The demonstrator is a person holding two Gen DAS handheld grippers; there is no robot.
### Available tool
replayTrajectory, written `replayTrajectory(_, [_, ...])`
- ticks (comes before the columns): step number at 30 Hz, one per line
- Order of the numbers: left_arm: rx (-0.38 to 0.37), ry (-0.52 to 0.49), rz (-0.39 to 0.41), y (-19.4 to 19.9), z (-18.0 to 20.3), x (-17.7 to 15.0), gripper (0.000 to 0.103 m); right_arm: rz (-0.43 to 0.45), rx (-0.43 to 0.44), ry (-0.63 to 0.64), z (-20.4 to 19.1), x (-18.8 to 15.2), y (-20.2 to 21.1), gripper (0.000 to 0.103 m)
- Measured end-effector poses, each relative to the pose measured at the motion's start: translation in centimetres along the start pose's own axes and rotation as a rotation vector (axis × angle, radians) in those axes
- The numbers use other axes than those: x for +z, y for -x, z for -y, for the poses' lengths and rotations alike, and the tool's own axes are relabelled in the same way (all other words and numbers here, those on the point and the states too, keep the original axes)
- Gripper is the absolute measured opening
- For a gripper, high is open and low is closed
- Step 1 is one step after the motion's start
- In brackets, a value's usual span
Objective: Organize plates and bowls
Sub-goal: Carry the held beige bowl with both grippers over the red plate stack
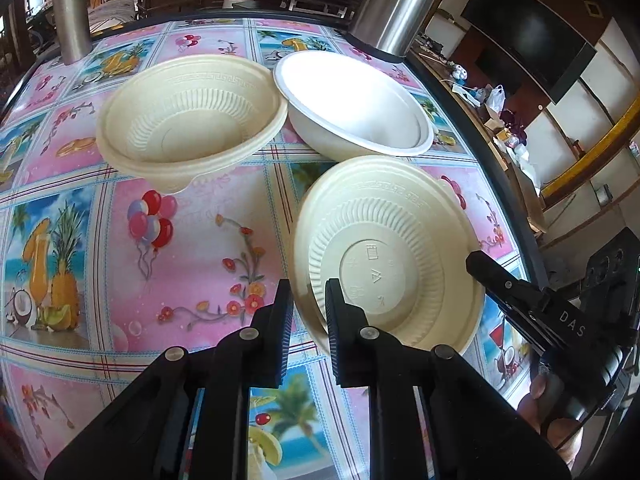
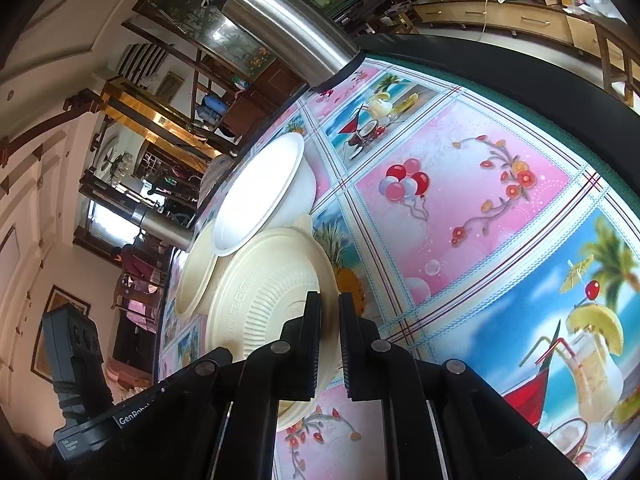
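Observation:
A cream ribbed bowl (image 1: pixel 384 256) is tilted up on its side, its inside facing the left wrist camera. My left gripper (image 1: pixel 308 304) is shut on its near-left rim. My right gripper (image 2: pixel 330 320) is shut on the opposite rim of the same bowl (image 2: pixel 264 296); it shows as a black finger at the bowl's right edge in the left wrist view (image 1: pixel 496 276). A second cream bowl (image 1: pixel 188 116) and a white bowl (image 1: pixel 356 104) stand upright behind on the table, touching each other. In the right wrist view the white bowl (image 2: pixel 264 188) sits behind the held one.
The table has a pink and blue patterned cloth (image 1: pixel 200 220) with a dark edge (image 1: pixel 500 152) on the right. A steel tumbler (image 1: pixel 396 4) stands at the back right, another (image 1: pixel 70 16) at the back left. A TV and cluttered sideboard lie beyond the edge.

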State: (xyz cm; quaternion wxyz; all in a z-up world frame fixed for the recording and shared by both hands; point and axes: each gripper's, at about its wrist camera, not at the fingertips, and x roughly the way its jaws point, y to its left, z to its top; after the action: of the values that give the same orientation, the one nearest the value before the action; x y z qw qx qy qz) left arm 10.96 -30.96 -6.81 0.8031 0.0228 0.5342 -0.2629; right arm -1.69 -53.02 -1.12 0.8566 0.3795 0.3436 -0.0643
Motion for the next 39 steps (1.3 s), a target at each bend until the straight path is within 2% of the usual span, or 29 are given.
replayTrajectory(11, [0.036, 0.039, 0.04, 2.2, -3.6, -2.3, 0.014, -0.024, 0.009, 0.071, -3.2, -2.8, -1.6, 0.01])
replayTrajectory(23, [0.098, 0.101, 0.117, 5.6, -9.1, -5.7, 0.014, -0.071, 0.053, 0.188, -8.3, -7.0, -3.5, 0.01])
replayTrajectory(39, [0.169, 0.169, 0.196, 10.9, -14.9, -9.6, 0.014, -0.095, 0.152, 0.287, -14.1, -11.9, -4.6, 0.009])
